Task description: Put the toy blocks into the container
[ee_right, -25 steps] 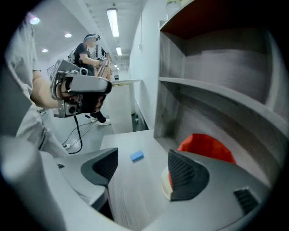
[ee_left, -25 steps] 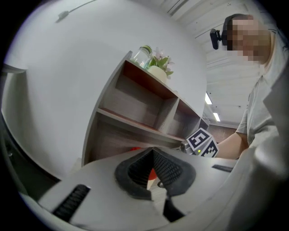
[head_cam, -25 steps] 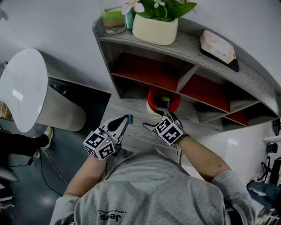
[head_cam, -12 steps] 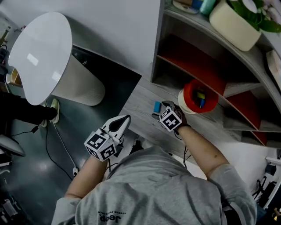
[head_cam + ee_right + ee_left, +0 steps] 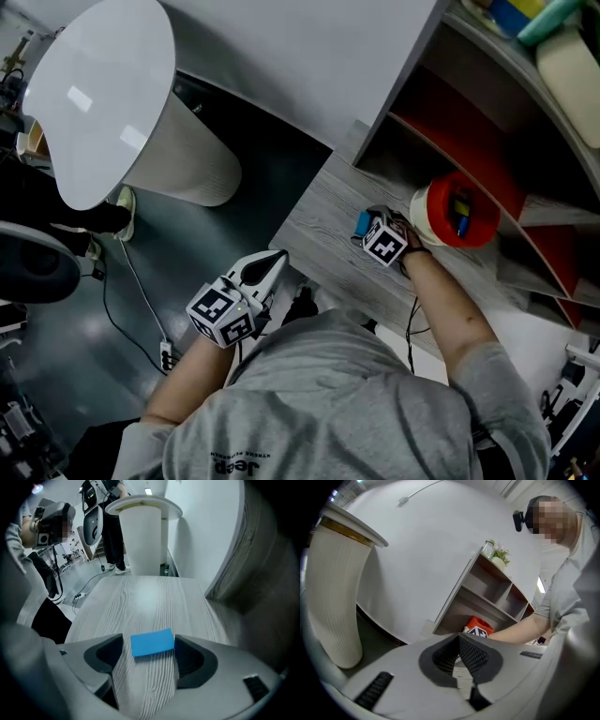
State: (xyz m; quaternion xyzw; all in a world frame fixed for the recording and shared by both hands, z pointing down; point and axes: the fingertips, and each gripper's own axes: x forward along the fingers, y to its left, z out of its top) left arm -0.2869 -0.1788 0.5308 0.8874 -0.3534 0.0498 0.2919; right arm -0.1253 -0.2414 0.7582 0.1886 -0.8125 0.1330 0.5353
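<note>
A flat blue block [image 5: 152,642] lies on the grey wooden desk [image 5: 145,597], also seen as a blue block [image 5: 361,223] left of the red container [image 5: 433,208]. My right gripper [image 5: 149,645] is open and low over the desk, one jaw on each side of the block, the right jaw close against its end. The container lies on its side at the shelf's foot, with coloured blocks [image 5: 459,202] inside. My left gripper [image 5: 274,256] hangs off the desk's near edge, jaws shut with nothing between them; the left gripper [image 5: 458,640] faces the container [image 5: 480,623].
A grey shelf unit [image 5: 441,112] with red-backed compartments stands over the desk's far side. A white ribbed pedestal table [image 5: 112,103] stands on the dark floor to the left. A cable [image 5: 127,300] runs across the floor. A pale pot [image 5: 574,58] sits atop the shelf.
My right gripper has moved left, away from the container's mouth, and now straddles the blue block. The left gripper has drawn back off the desk. The head view has swung left.
</note>
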